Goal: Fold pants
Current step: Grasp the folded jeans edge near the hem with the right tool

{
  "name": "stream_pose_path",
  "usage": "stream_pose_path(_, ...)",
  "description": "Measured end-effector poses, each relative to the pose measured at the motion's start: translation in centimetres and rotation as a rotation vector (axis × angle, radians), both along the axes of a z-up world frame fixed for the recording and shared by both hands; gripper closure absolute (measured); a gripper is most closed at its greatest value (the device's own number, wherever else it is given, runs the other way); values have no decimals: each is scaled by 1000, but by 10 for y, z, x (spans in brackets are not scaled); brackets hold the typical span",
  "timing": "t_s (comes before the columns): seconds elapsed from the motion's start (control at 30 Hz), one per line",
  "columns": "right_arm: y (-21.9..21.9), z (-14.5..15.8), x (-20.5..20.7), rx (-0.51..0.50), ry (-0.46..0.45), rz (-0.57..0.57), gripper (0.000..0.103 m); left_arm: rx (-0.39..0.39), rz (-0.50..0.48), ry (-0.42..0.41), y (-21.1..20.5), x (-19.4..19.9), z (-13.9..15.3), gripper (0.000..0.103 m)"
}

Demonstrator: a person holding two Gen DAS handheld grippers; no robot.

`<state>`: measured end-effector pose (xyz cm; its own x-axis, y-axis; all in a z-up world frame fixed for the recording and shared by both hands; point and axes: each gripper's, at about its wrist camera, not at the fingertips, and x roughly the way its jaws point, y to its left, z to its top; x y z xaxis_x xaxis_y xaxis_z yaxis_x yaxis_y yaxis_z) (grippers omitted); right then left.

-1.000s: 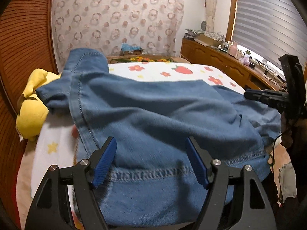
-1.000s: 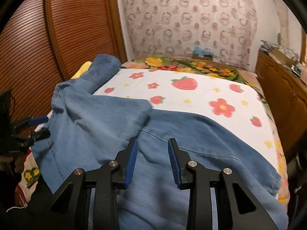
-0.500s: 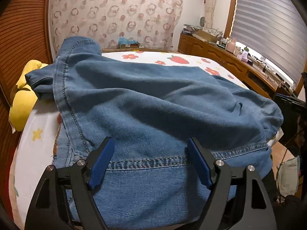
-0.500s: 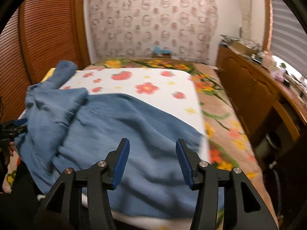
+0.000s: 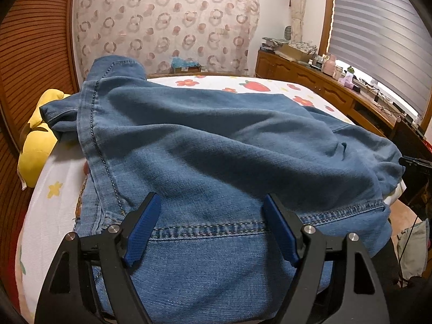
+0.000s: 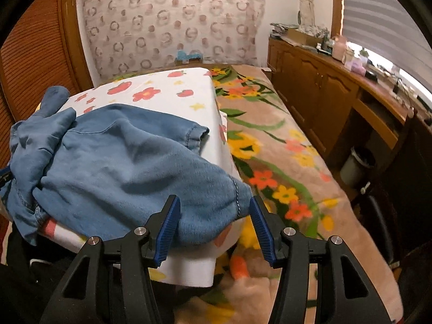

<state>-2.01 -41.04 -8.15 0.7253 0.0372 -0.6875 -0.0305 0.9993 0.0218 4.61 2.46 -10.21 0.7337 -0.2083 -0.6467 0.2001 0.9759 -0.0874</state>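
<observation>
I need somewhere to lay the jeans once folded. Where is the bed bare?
The white strawberry sheet is bare beyond the jeans, toward the curtain. The floral blanket is bare between the sheet and the wooden cabinets. The near-left is crowded: bunched denim and a yellow plush.

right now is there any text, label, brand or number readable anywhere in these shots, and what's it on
None can be read.
Jeans: stitching only, no tag or brand patch showing.
White sheet: strawberry and flower prints, no words.
Small box by the far curtain: a pale label, too small and blurred to read.
Bottles and clutter on the wooden counter: any labels are too small to read.
</observation>
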Motion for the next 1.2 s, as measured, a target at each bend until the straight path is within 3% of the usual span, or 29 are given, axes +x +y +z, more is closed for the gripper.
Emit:
stream_pose_path(0.53, -10, -12, 11, 98, 26, 9, 48, 20, 10, -4, -4, 1, -2, 24)
stream_pose_path(0.63, -9, -14, 9, 108, 25, 7, 62, 23, 12, -5, -5, 1, -1, 24)
stream_pose_path(0.7, -11, -13, 8, 102, 15, -3, 85, 21, 13, -4, -4, 1, 0, 24)
stream_pose_path(0.93, -6, 10, -3, 142, -62, 23, 93, 2, 19, 14, -3, -1, 4, 24)
stream_pose_path(1.2, 34, 81, -2, 120, -227, 175, 95, -34, 8, -4, 0, -12, 21, 24)
